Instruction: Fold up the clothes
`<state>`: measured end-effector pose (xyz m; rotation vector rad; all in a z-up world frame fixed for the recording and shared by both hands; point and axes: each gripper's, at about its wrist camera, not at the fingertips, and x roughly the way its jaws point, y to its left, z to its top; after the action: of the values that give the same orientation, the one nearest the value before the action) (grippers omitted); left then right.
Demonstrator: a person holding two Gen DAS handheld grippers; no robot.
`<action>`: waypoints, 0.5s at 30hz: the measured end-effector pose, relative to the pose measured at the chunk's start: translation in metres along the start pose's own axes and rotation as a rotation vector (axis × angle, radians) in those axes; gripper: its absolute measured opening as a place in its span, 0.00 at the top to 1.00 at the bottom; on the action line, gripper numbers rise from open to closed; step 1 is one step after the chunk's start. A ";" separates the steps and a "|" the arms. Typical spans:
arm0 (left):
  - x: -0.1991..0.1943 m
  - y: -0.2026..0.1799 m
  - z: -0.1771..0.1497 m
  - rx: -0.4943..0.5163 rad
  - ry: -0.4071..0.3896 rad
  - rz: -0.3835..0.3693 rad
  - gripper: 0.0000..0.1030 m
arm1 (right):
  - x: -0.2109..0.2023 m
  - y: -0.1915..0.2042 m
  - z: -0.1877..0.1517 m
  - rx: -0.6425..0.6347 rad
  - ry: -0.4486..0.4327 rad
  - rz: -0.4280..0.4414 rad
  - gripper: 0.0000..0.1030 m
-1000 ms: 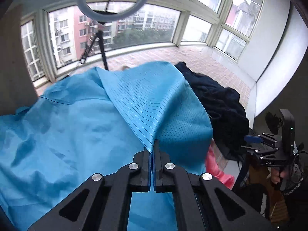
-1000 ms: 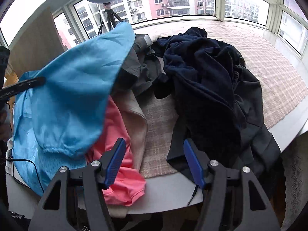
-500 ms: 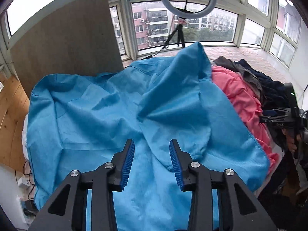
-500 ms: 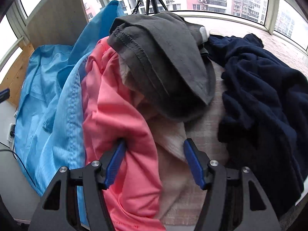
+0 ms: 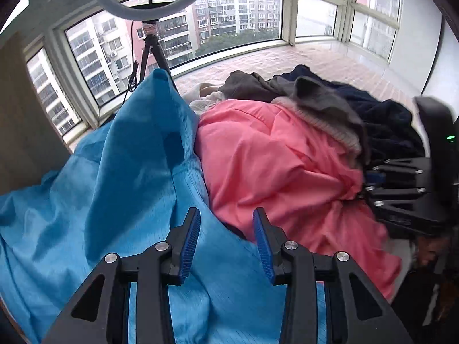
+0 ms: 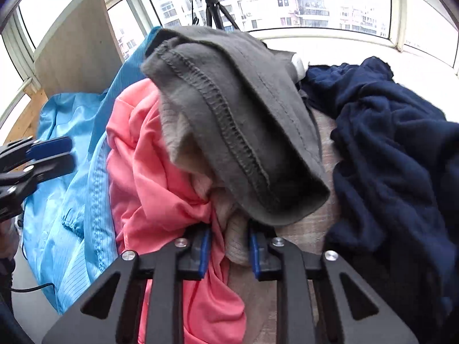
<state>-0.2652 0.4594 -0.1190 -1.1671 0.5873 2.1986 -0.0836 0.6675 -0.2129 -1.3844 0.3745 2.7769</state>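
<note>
Right gripper (image 6: 226, 246) low amid pink garment (image 6: 149, 172)

Heap of unfolded clothes along the window ledge

A shiny blue jacket (image 5: 120, 195) lies rumpled at the left, one part peaked upward; a coral-pink garment (image 5: 275, 160) sprawls beside it, touching. A grey piece (image 6: 229, 120) drapes over beige knit (image 6: 178, 143), with a crumpled navy garment (image 6: 396, 154) to the right.

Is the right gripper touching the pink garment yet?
Touching. The right wrist view shows the right gripper with pink garment fabric bunched between its narrowed jaws, against the blue pad.
</note>
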 end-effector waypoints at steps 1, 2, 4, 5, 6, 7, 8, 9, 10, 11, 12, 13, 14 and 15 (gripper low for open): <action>0.015 -0.004 0.008 0.034 0.033 0.018 0.68 | -0.010 -0.002 0.003 -0.014 -0.035 -0.030 0.81; 0.028 -0.009 0.014 0.046 0.064 -0.014 0.72 | -0.021 -0.006 0.009 -0.026 -0.069 -0.064 0.82; 0.042 -0.027 0.025 0.031 0.088 -0.138 0.81 | -0.041 -0.015 0.020 -0.047 -0.134 -0.130 0.82; 0.045 -0.041 0.032 0.037 0.081 -0.175 0.84 | -0.052 -0.023 0.027 -0.044 -0.156 -0.160 0.82; 0.044 -0.057 0.042 0.055 0.054 -0.195 0.86 | -0.062 -0.033 0.034 -0.042 -0.173 -0.191 0.83; 0.042 -0.075 0.054 0.065 0.023 -0.217 0.86 | -0.074 -0.042 0.040 -0.040 -0.187 -0.221 0.83; 0.039 -0.091 0.068 0.068 -0.006 -0.241 0.86 | -0.088 -0.052 0.044 -0.039 -0.210 -0.263 0.83; 0.037 -0.108 0.081 0.072 -0.035 -0.264 0.86 | -0.102 -0.061 0.048 -0.037 -0.233 -0.305 0.83; 0.038 -0.124 0.094 0.073 -0.053 -0.284 0.86 | -0.116 -0.072 0.053 -0.034 -0.255 -0.345 0.83; 0.043 -0.139 0.106 0.073 -0.063 -0.300 0.87 | -0.126 -0.086 0.059 -0.021 -0.268 -0.380 0.83; 0.052 -0.152 0.116 0.083 -0.059 -0.303 0.88 | -0.134 -0.100 0.058 0.006 -0.264 -0.400 0.83; 0.065 -0.165 0.122 0.101 -0.044 -0.296 0.88 | -0.134 -0.118 0.058 0.043 -0.253 -0.413 0.83; 0.076 -0.172 0.125 0.106 -0.016 -0.290 0.88 | -0.128 -0.129 0.055 0.051 -0.219 -0.424 0.83; 0.086 -0.174 0.124 0.099 0.024 -0.287 0.88 | -0.116 -0.134 0.051 0.027 -0.152 -0.441 0.82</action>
<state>-0.2616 0.6886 -0.1459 -1.1502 0.4977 1.8952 -0.0368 0.8192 -0.1192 -1.0803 0.0864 2.4776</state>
